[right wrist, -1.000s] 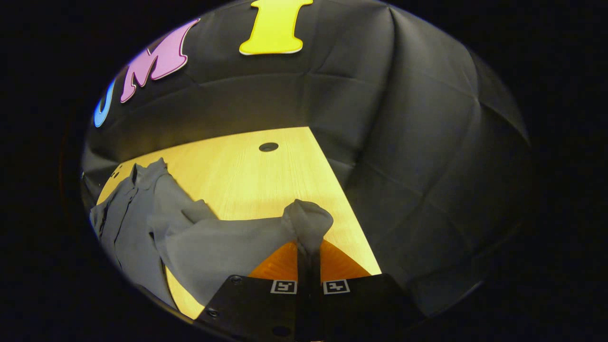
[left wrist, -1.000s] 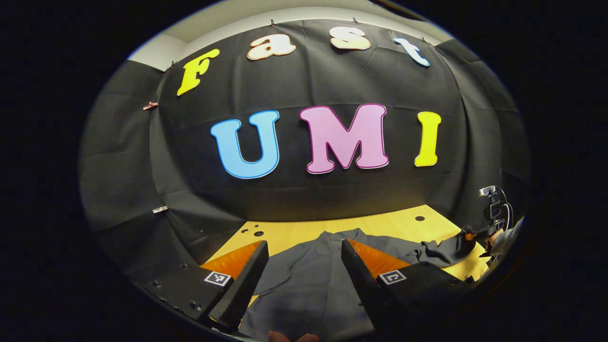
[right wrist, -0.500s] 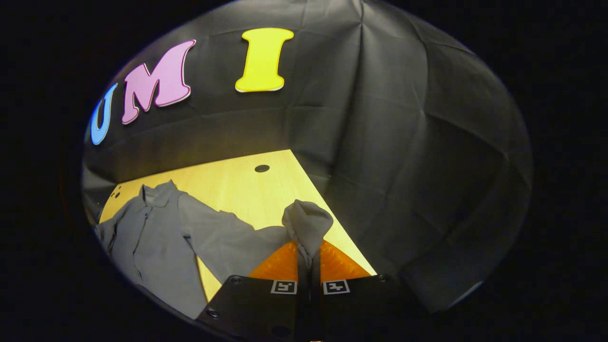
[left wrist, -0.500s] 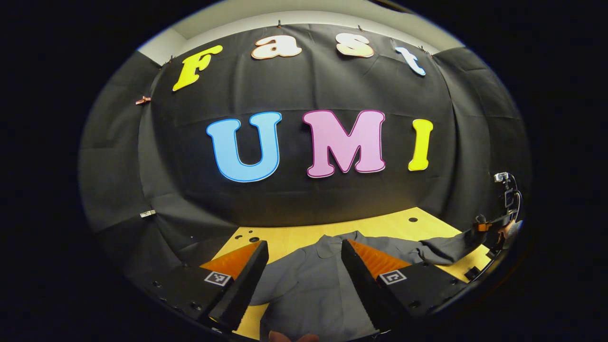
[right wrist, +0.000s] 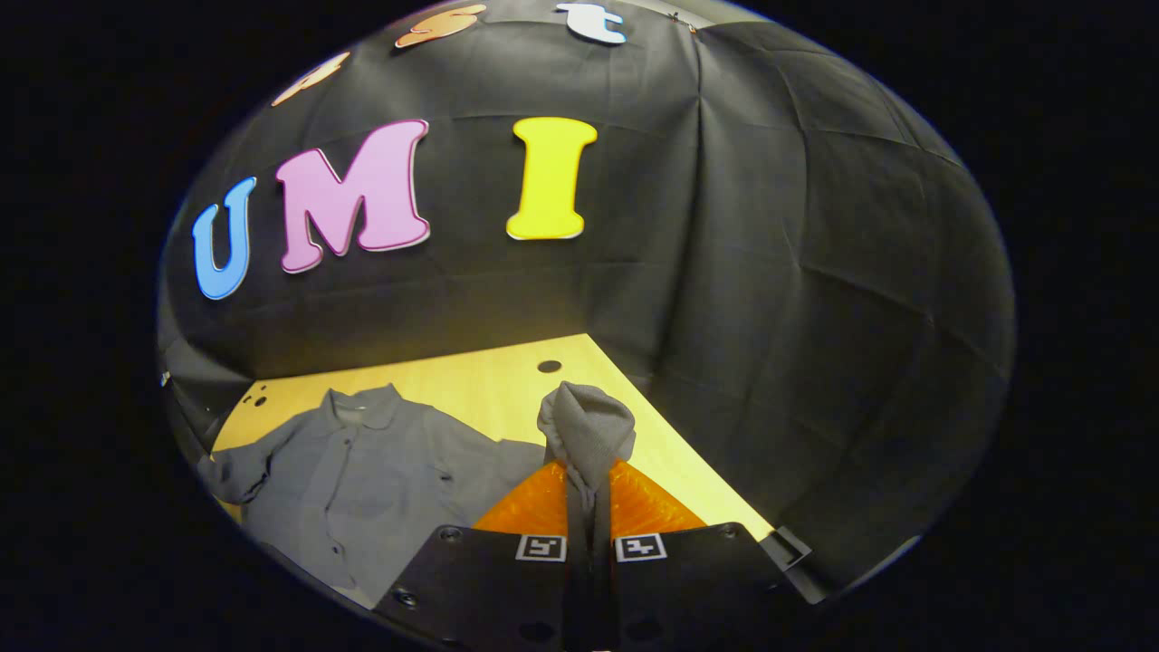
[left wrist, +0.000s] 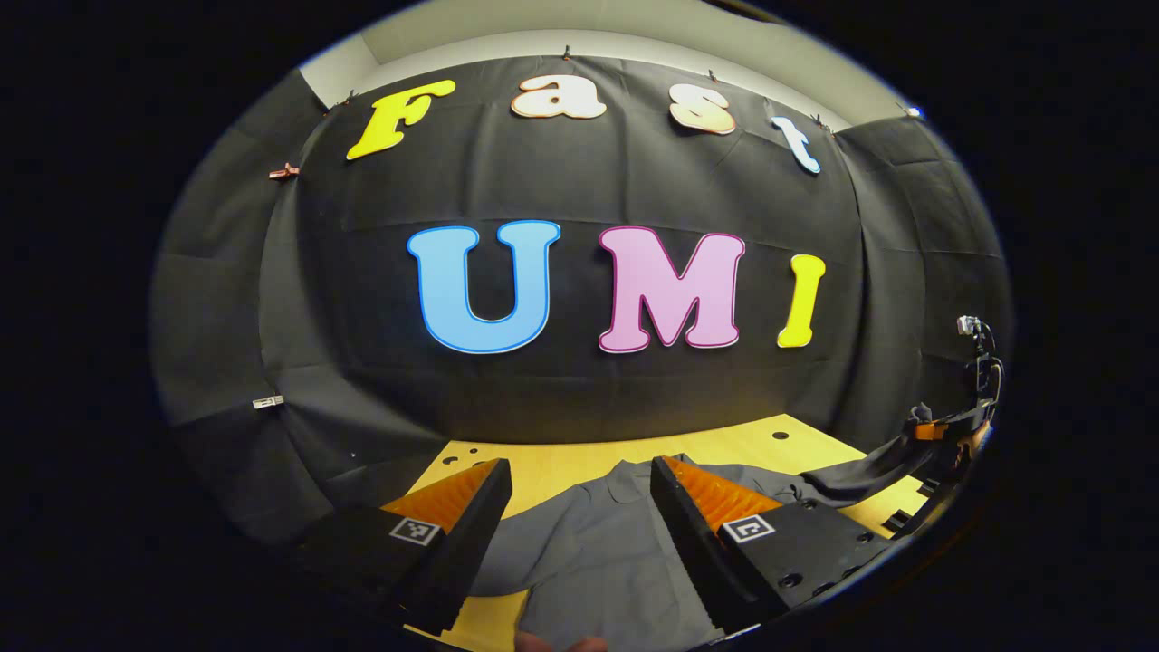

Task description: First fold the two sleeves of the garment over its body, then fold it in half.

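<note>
A grey button-up shirt lies front up on the yellow wooden table, collar toward the back wall. My right gripper is shut on the cuff of one sleeve, which bunches above the fingers. In the left gripper view that sleeve stretches up off the table to the right gripper at the far right. My left gripper hangs open above the shirt's body, holding nothing. The other sleeve lies crumpled at the shirt's far side.
Round holes pierce the tabletop near the back edge. The black cloth wall closes in the table at the back and right. The table's right edge runs close beside my right gripper.
My right gripper has lifted and carried the sleeve up and outward, drawing it taut. The left gripper has risen slightly and stays open.
</note>
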`<action>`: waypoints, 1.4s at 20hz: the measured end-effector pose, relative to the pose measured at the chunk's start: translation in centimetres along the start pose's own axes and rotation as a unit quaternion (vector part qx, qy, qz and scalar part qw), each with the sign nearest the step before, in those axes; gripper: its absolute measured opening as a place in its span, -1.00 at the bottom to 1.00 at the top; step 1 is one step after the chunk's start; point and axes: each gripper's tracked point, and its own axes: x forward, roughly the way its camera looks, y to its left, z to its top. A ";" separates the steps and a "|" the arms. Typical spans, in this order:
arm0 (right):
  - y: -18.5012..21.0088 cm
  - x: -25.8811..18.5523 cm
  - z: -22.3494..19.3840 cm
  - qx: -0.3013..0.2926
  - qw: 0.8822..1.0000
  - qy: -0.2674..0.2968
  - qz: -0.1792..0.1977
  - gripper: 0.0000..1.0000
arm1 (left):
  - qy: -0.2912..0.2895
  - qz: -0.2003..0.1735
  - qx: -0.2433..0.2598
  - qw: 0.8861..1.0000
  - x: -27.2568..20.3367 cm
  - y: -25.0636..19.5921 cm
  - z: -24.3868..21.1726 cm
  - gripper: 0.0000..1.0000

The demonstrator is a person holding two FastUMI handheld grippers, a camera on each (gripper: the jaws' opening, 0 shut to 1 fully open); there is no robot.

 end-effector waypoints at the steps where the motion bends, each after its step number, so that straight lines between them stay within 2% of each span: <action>1: 1.4 -0.5 0.9 0.000 1.000 -0.010 0.006 -0.90 | -0.001 0.003 -0.001 1.000 0.0 0.9 -0.1 0.94; 5: 7.8 -1.5 3.9 0.009 0.998 -0.042 0.042 -0.90 | -0.003 0.019 -0.004 1.000 0.1 4.8 -1.0 0.94; 8: 12.5 -1.4 5.6 -0.007 0.996 -0.057 0.069 -0.90 | -0.003 0.037 -0.002 0.999 0.0 7.8 -1.7 0.94; 14: 22.1 -1.3 5.8 -0.030 0.989 -0.061 0.134 -0.90 | 0.009 0.067 0.003 0.998 -0.1 12.4 -4.1 0.94; 20: 29.5 0.1 1.1 -0.057 0.983 -0.027 0.175 -0.90 | 0.038 0.102 0.003 0.994 -0.1 16.9 -7.0 0.94; 28: 36.7 2.9 -8.6 -0.084 0.973 0.045 0.210 -0.89 | 0.070 0.123 0.020 0.990 -0.9 20.3 -9.5 0.94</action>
